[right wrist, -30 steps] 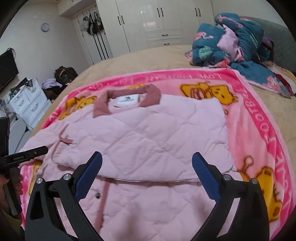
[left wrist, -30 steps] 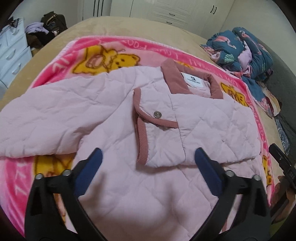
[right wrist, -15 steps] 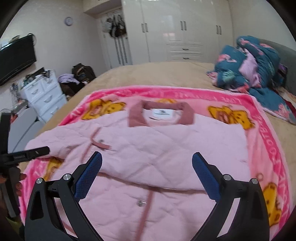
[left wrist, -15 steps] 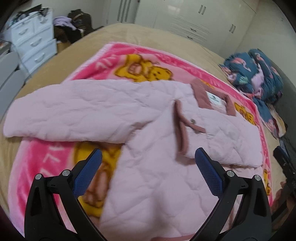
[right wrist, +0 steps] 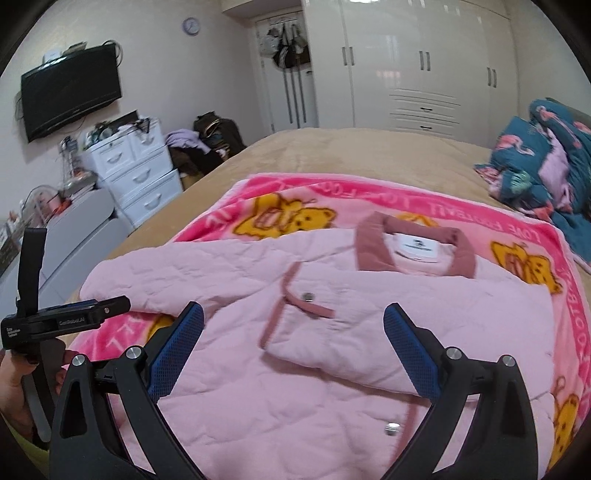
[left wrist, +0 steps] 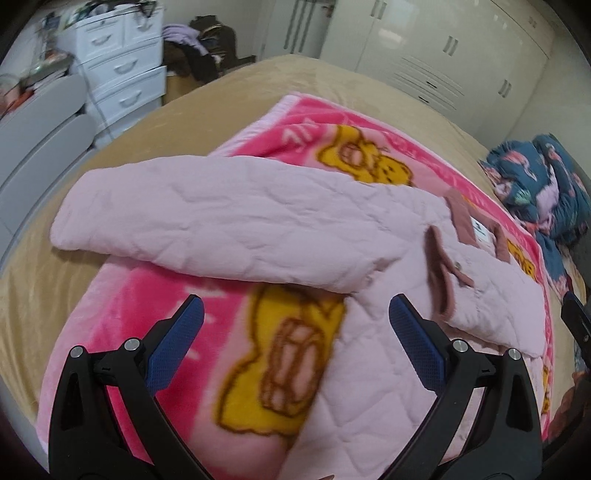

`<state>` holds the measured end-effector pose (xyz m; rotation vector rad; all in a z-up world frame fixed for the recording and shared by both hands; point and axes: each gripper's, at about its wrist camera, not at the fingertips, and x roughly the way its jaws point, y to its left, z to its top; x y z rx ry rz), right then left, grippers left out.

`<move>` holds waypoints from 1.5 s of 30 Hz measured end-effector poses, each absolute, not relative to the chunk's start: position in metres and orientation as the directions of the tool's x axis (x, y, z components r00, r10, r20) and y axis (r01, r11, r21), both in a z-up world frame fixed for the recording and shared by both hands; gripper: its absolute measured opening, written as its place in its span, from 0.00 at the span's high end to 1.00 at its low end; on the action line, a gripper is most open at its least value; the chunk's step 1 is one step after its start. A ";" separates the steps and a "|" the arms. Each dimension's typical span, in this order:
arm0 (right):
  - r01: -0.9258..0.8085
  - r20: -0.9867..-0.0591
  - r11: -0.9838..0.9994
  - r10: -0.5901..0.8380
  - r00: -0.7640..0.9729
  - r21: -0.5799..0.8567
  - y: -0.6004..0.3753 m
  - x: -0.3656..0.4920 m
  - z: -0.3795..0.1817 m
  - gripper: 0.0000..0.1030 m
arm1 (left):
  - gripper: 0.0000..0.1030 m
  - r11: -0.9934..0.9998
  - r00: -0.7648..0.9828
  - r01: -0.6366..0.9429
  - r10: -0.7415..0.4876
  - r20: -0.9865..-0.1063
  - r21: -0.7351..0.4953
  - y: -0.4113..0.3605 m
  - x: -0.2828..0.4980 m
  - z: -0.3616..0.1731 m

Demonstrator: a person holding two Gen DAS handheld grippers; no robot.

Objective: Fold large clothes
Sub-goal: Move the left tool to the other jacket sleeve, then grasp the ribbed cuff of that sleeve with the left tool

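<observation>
Overall, a tan bedspread (right wrist: 332, 147) covers the bed, with a pink bear-print blanket (left wrist: 155, 332) spread on top. White wardrobes (right wrist: 424, 66) line the far wall; a wall-mounted TV (right wrist: 70, 96), a round clock (right wrist: 191, 26) and a white drawer unit (right wrist: 136, 173) stand to the left, and a blue flamingo-print duvet (right wrist: 546, 155) is heaped at the right.

The pink quilted jacket (right wrist: 295, 350) lies flat on the blanket, collar away from the cameras, one sleeve (left wrist: 207, 218) stretched out to the left, the other side folded across the chest.

Versus 1.0 s ago: the left view has swung leftward, so the sleeve and the drawers now fill it; the right view has tilted up to show more room.

Left gripper (left wrist: 295, 314): jaws spread wide, holding nothing, above the blanket beside the jacket's hem. Right gripper (right wrist: 293, 323): jaws likewise apart and empty over the jacket front.

Writing: blanket border reads "LOVE FOOTBALL", inverted; the collar label (right wrist: 415, 249) is illegible.
</observation>
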<state>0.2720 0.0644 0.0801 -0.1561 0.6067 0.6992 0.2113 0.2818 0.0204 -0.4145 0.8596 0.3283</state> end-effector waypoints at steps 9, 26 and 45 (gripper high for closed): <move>-0.710 -0.603 0.703 0.584 0.543 0.040 0.126 0.259 0.070 0.05 | 0.09 0.811 0.589 -0.534 0.154 -0.793 -0.239 0.336 0.192 0.006; -0.800 -0.666 0.598 0.613 0.425 0.041 0.215 0.232 0.038 0.05 | 0.09 0.681 0.546 -0.670 0.185 -0.817 -0.294 0.425 0.171 -0.037; -0.744 -0.698 0.661 0.579 0.421 0.100 0.184 0.250 0.013 0.06 | 0.53 0.465 0.622 -0.737 0.182 -0.762 -0.491 0.513 0.176 -0.069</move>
